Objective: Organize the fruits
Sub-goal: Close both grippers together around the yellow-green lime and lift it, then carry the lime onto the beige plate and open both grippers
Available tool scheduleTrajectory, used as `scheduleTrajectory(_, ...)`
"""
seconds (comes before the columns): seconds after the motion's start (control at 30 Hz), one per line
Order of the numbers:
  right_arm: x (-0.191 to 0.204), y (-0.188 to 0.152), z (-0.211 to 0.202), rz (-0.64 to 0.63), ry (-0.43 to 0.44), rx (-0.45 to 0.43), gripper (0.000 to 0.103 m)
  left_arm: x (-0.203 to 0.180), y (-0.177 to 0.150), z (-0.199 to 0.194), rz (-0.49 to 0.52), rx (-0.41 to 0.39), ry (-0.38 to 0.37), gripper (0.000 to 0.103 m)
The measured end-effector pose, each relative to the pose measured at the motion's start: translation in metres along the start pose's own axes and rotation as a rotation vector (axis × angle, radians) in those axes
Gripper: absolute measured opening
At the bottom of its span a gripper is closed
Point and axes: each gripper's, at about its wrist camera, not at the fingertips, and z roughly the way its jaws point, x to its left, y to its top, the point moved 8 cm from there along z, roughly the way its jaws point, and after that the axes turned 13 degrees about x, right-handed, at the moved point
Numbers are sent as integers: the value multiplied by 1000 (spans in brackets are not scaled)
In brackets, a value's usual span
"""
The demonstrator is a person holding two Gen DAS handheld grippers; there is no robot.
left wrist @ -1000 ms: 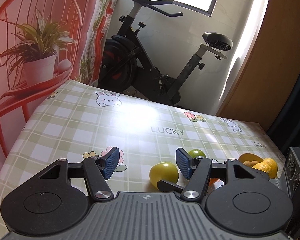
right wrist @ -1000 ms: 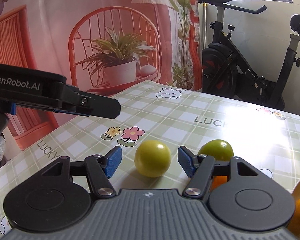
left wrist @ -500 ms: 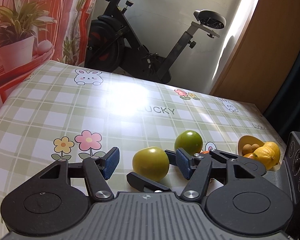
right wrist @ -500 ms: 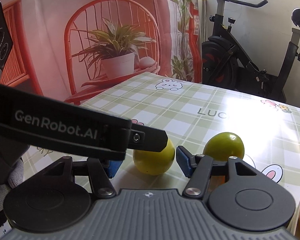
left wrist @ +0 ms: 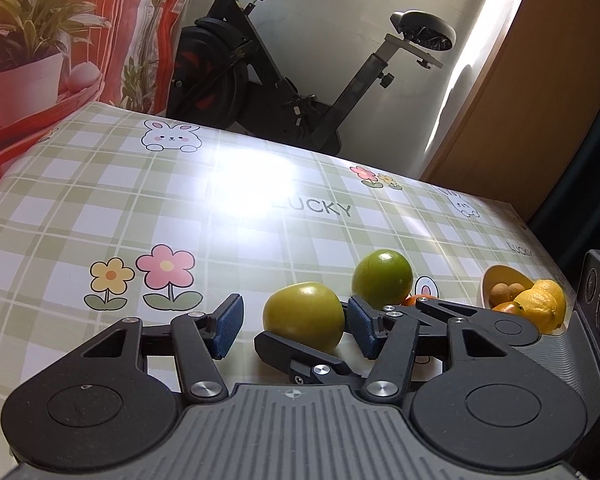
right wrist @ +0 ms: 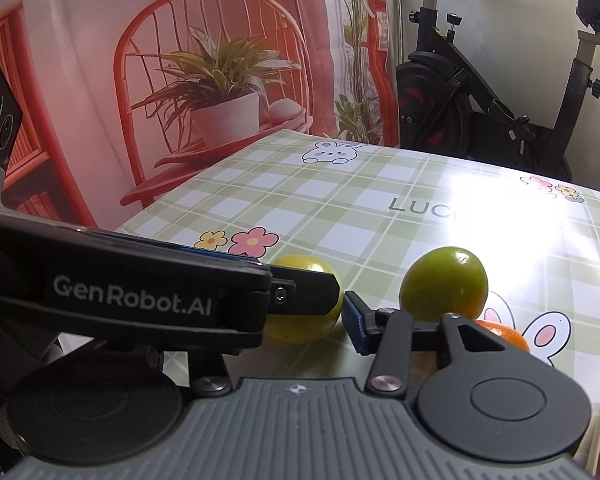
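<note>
Both tools spread around the same yellow-green fruit (left wrist: pixel 303 315) mid-bench: left tool (left wrist: pixel 294 322), right tool (right wrist: pixel 300 320). Neither pinching yet. Bowl (left wrist: pixel 500 280) at right edge looks like the destination.

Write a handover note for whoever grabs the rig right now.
Left gripper: open, straddling the yellow fruit, not clamped.
Right gripper: open, around the same fruit; its near finger is hidden behind the left gripper.
On the table: green fruit just beyond, an orange behind it.
Bowl at the right holds a lemon and other fruit.
Left: three loose fruits. Both grippers crowd one fruit; I'd back one off first.
</note>
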Motion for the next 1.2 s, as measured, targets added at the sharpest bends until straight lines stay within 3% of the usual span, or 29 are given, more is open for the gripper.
scheduleTrajectory(0.07, 0, 0, 0, 2, 2, 0, 48, -3, -2, 0, 2, -5, -16, 48)
scheduleTrajectory(0.73, 8, -9, -20, -17, 45, -46, 48, -16, -15, -17, 14, -63, 35, 48)
scheduleTrajectory(0.93, -5, -30, -48, 87, 63, -67, 48, -44, -27, -22, 70, -56, 30, 48)
scheduleTrajectory(1.2, -19, -48, -84, 102, 30, -87, 48, -78, -36, -26, 100, -48, 10, 48)
